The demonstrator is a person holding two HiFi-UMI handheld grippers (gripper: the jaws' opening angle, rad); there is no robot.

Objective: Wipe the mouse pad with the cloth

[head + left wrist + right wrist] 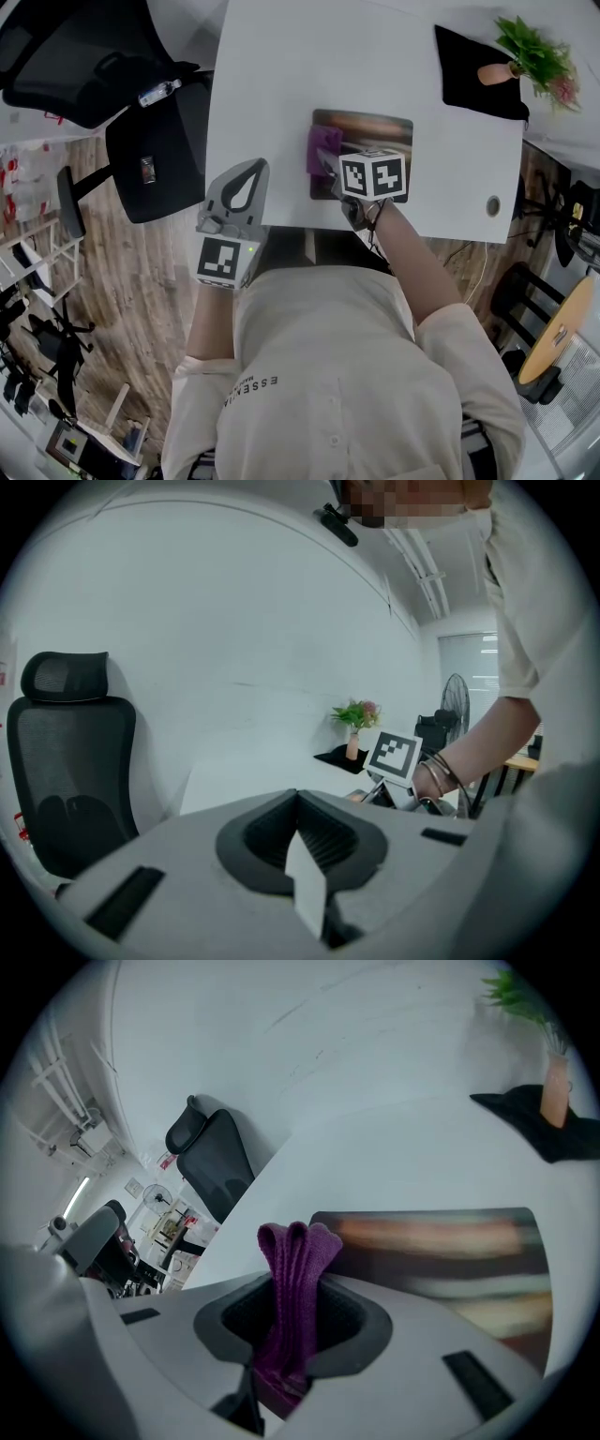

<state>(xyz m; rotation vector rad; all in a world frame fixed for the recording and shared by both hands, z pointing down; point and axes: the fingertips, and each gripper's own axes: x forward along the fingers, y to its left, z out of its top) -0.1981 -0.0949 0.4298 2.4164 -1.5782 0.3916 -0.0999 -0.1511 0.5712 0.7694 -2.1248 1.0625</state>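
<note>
The right gripper (327, 167) is pinching the bunched cloth (323, 145) tightly, holding it at the pad's (375, 127) left edge, seemingly for wiping, while the left gripper (254, 171) is idling at the table (281, 75) edge, jaws closed on nothing.

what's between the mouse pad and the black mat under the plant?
Nothing. The head view shows only bare white table between the mouse pad and the black mat.

White rectangular table (272, 84) filling centre; black mesh office chair (155, 155) standing left of table; brown wood-plank floor (122, 309) spreading beside table.
</note>
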